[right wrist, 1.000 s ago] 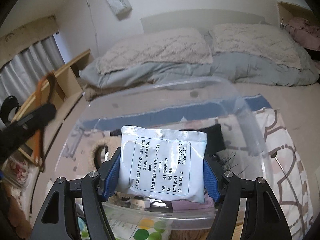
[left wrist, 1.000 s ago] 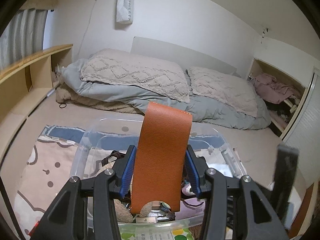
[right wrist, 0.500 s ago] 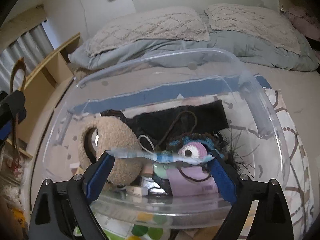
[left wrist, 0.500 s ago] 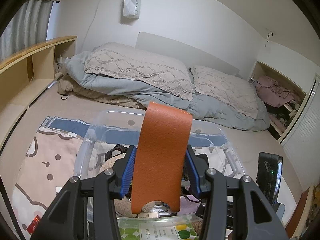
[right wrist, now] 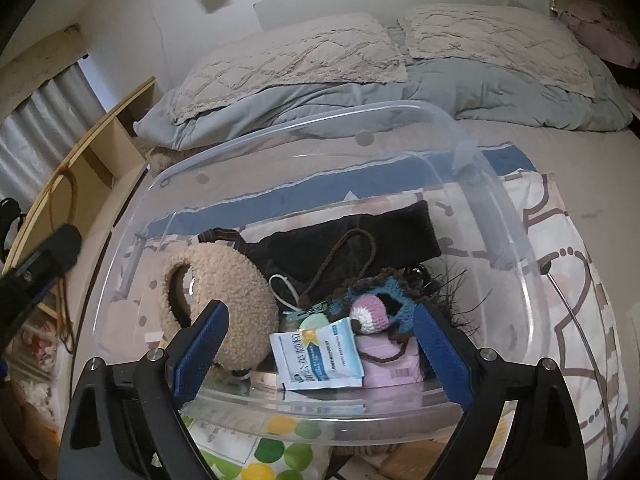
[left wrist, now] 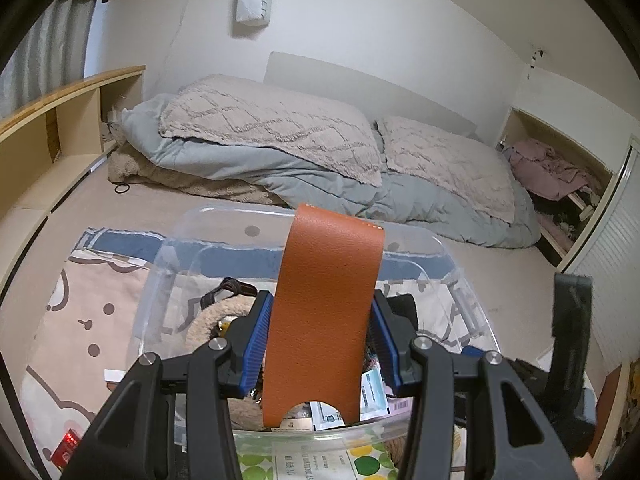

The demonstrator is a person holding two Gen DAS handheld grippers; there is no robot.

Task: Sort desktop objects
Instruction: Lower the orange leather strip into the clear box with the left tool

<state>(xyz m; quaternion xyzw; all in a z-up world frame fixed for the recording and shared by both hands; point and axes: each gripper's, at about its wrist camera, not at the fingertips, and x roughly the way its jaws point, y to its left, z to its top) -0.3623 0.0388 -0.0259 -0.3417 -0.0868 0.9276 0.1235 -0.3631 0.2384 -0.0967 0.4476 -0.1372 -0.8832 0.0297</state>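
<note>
Item: clear plastic bin (right wrist: 500, 216), standing on a patterned sheet on the bed, its near rim just under both grippers. Contents: a fuzzy tan piece (right wrist: 224, 296) at the left side; a black cloth (right wrist: 360, 232) along the far wall; a crocheted blue and pink toy (right wrist: 372, 312) toward the right; a pink box (right wrist: 392, 364) at the near wall; and a white and blue sachet (right wrist: 316, 356) lying flat on top, near the middle of the near edge. Right gripper (right wrist: 320, 356): its jaws have just been opening and now stand wide with nothing between them, the sachet lying loose in the bin below them. Left gripper (left wrist: 320, 344): blue pads pinching an orange leather strap (left wrist: 326, 304) that stands upright over the near rim of the bin; what hangs from its lower end is hidden, possibly a tag or keyring. Step in hand, by my reading: the sachet drop is done and the strap is next. To do it well, lift the empty right gripper clear of the rim first, carry the strap over the open middle of the bin, lower it close to the heap, then spread the jaws so it falls inside rather than draping over the wall.
</note>
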